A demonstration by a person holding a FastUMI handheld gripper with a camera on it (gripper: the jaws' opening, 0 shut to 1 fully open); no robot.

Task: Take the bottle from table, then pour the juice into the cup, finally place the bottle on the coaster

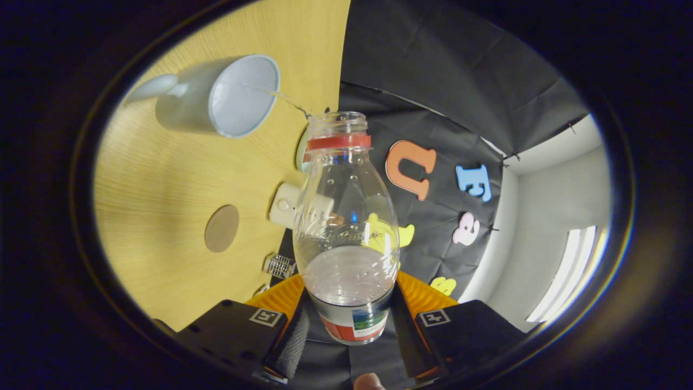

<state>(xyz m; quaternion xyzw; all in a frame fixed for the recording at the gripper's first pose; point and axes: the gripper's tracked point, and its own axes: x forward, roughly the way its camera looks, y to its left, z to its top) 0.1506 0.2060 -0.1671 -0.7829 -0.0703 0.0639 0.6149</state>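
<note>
In the gripper view, our claw [349,330] is clamped on the bottle [346,227], both fingers pressing its labelled lower body. We see the bottle tilted, its open neck aimed at the cup [219,97] on the wooden table [157,179], clear liquid streaming into it. The round coaster [222,228] lies on the table, well apart from the cup.
</note>
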